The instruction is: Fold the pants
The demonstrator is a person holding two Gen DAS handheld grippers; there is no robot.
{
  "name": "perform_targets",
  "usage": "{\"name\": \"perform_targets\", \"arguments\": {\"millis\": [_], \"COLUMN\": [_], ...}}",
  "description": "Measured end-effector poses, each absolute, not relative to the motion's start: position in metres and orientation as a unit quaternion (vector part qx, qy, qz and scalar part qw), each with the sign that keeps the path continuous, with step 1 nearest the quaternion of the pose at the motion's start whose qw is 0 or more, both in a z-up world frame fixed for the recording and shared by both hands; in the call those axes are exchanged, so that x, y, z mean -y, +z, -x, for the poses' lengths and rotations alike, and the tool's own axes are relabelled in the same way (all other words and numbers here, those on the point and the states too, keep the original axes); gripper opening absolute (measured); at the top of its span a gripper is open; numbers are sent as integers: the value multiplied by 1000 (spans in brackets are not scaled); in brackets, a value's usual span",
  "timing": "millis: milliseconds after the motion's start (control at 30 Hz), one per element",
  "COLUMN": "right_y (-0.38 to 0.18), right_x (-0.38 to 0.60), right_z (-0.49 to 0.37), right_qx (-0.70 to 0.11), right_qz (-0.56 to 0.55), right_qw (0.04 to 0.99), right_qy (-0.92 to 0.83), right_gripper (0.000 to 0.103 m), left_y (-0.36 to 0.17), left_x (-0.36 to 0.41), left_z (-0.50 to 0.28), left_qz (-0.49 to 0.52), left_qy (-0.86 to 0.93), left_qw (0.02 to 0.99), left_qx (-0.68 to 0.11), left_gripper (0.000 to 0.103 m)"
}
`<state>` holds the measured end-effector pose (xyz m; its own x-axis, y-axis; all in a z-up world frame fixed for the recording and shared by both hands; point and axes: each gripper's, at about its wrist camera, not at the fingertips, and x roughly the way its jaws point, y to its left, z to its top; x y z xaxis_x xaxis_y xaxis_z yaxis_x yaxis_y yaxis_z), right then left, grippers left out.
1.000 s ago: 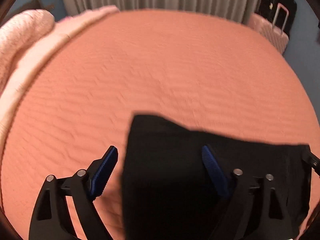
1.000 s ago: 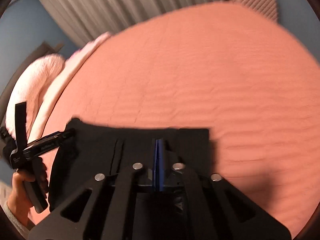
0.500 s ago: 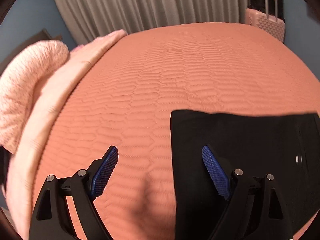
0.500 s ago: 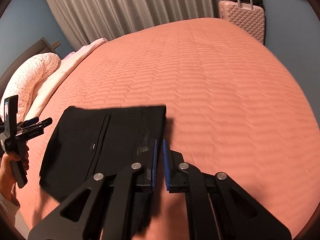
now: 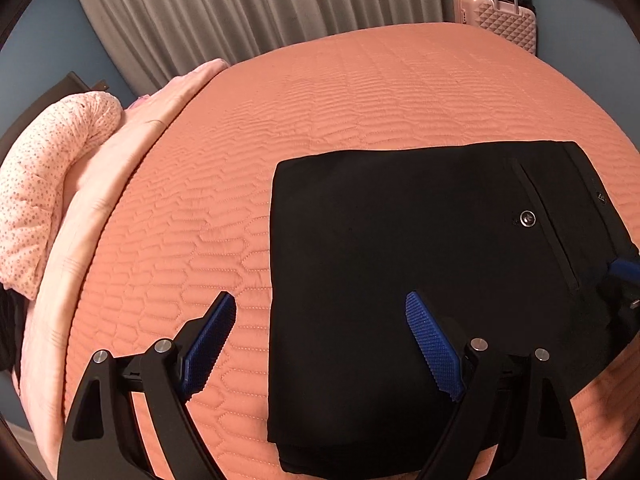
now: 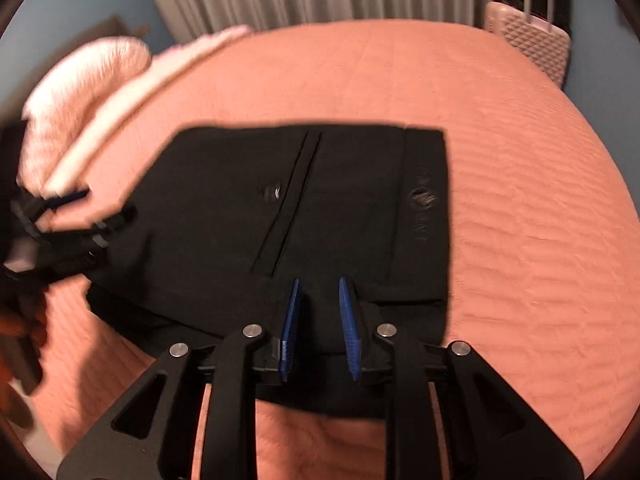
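Note:
The black pants (image 5: 420, 264) lie folded into a flat rectangle on the orange quilted bedspread (image 5: 360, 92), with a back pocket and its button facing up. They also show in the right wrist view (image 6: 312, 208). My left gripper (image 5: 320, 320) is open wide and empty, above the left edge of the pants. My right gripper (image 6: 320, 300) is partly open and empty, above the near edge of the pants. The right gripper (image 5: 622, 276) shows at the right edge of the left wrist view. The left gripper (image 6: 68, 216) shows blurred at the left of the right wrist view.
Pink pillows and a folded pink blanket (image 5: 52, 184) lie along the bed's left side. A pink suitcase (image 5: 496, 20) stands past the far right corner, against grey curtains (image 5: 260, 4). The bedspread (image 6: 532, 184) stretches bare to the right of the pants.
My right gripper has opened and let go of the pants, which now lie flat on the bed. Both grippers have drawn back from the pants. My left gripper has stayed open.

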<state>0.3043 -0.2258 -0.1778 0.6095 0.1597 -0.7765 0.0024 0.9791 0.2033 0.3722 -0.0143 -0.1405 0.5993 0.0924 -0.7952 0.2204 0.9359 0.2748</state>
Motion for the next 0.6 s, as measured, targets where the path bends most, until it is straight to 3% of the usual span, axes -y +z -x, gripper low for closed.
{"name": "perform_targets", "arguments": {"millis": [33, 100, 467, 600], "right_y": [-169, -159, -170, -198], "right_x": [232, 242, 232, 222], "right_z": [-299, -292, -283, -288], "right_qx": [-424, -403, -407, -445], "right_qz": [-94, -86, -89, -35], "right_qw": [900, 911, 908, 894], "right_qy": [35, 8, 38, 40], "right_gripper": [54, 77, 76, 73], "left_y": [-142, -144, -169, -183], "left_x": [13, 11, -1, -9], "left_z": [-373, -375, -351, -348], "left_qz": [-173, -168, -115, -98], "left_qy": [-36, -35, -63, -61], "left_qw": [877, 875, 864, 871], "left_qx": [-448, -452, -485, -478], "left_gripper": [85, 85, 85, 95]}}
